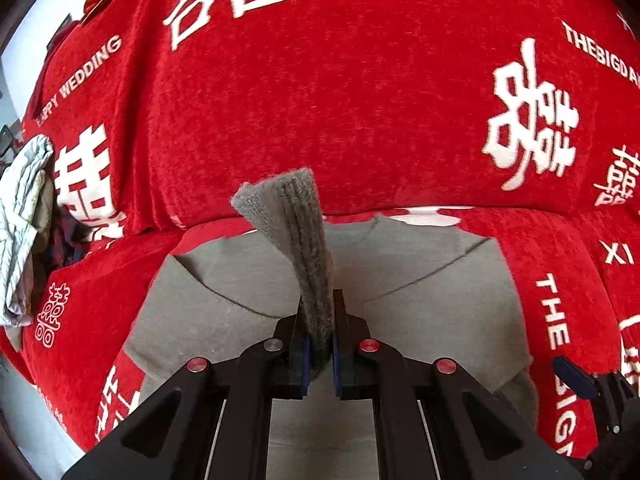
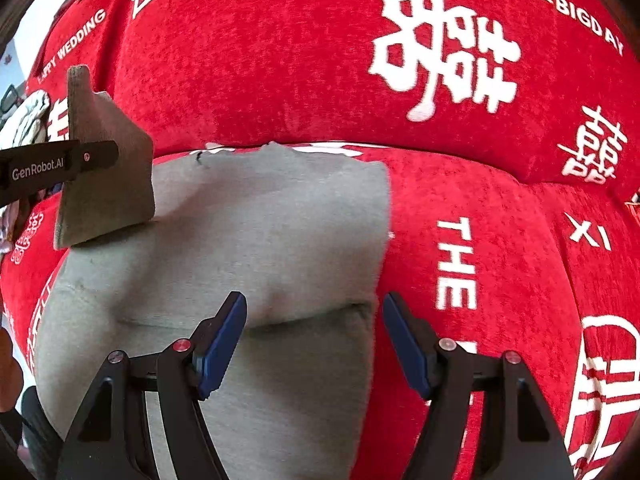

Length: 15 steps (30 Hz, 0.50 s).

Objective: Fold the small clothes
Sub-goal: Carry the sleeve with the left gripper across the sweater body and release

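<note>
Grey knit, a cuff or sleeve end (image 1: 298, 224), is pinched tight between the left gripper (image 1: 319, 344) pads and lifted off the rest of the one grey garment (image 2: 256, 240), which lies spread on the red sofa cover (image 2: 280, 80). The right gripper (image 2: 314, 340) hangs over the garment's right edge, jaws spread wide, holding nothing. One crumpled pile of other clothes (image 1: 22, 216) sits off to the left.

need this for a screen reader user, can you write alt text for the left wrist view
The left gripper is shut on a raised flap of the grey garment, lifting it above the rest, which lies flat on a red sofa cover printed with white characters. A pile of pale clothes sits far left; the right gripper's tip shows bottom right.
</note>
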Tool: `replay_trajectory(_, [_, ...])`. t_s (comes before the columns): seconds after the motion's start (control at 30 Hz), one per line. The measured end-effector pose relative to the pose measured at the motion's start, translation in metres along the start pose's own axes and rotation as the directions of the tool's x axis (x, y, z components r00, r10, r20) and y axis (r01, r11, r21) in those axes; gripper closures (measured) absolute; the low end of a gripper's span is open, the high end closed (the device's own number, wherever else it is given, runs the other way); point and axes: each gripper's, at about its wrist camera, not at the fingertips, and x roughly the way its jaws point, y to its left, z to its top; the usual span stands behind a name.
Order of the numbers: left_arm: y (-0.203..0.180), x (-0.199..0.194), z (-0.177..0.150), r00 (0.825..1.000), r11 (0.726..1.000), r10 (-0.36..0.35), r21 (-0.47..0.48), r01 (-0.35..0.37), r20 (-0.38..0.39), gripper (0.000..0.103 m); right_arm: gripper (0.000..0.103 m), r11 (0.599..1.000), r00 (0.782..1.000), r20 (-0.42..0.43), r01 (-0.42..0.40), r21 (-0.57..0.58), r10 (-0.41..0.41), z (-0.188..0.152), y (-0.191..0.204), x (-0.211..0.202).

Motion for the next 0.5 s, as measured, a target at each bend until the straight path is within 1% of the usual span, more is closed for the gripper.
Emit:
replay_trajectory(0.27, [-0.041, -0.002, -0.006, 1.000, 0.997, -0.026, 0.068, 0.026, -0.002, 0.094, 0.029, 0.999, 1.000, 0.017, 0.013, 0.032, -0.014, -0.006, -0.023, -0.005])
replay_trajectory(0.5, [-0.064, 0.009, -0.016, 0.998, 0.995, -0.040, 0.089, 0.043, -0.042, 0.094, 0.029, 0.998, 1.000, 0.011, 0.014, 0.063, -0.015, -0.013, -0.037, -0.001])
